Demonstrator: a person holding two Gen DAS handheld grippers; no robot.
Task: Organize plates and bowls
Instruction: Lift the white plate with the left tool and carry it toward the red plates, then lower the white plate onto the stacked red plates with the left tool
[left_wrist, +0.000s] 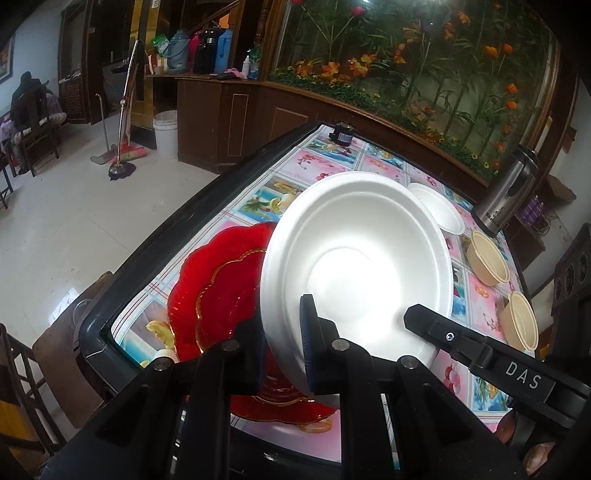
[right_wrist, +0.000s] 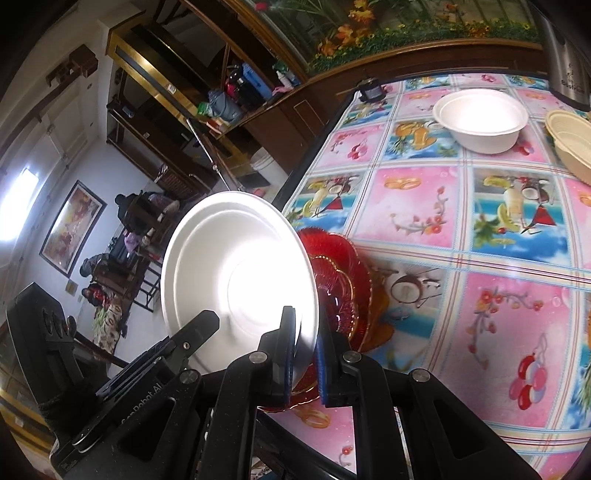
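A white foam plate (left_wrist: 354, 258) hangs tilted above two stacked red glass plates (left_wrist: 218, 295) with gold rims, near the table's corner. My left gripper (left_wrist: 284, 328) is shut on the white plate's near rim. The right gripper (left_wrist: 417, 315) comes in from the right onto the same plate's lower edge. In the right wrist view the white plate (right_wrist: 236, 280) stands on edge, with my right gripper (right_wrist: 306, 328) shut on its rim. The left gripper (right_wrist: 205, 323) lies against the plate's lower left. The red plates (right_wrist: 340, 280) show just behind it.
On the flowered tablecloth (right_wrist: 498, 332), further back, stand a white foam bowl (right_wrist: 480, 118), two beige bowls (left_wrist: 487, 262) (left_wrist: 521, 321) and a steel flask (left_wrist: 509, 192). A small black object (left_wrist: 341, 133) sits at the far corner. The dark table edge (left_wrist: 166, 236) drops to the floor on the left.
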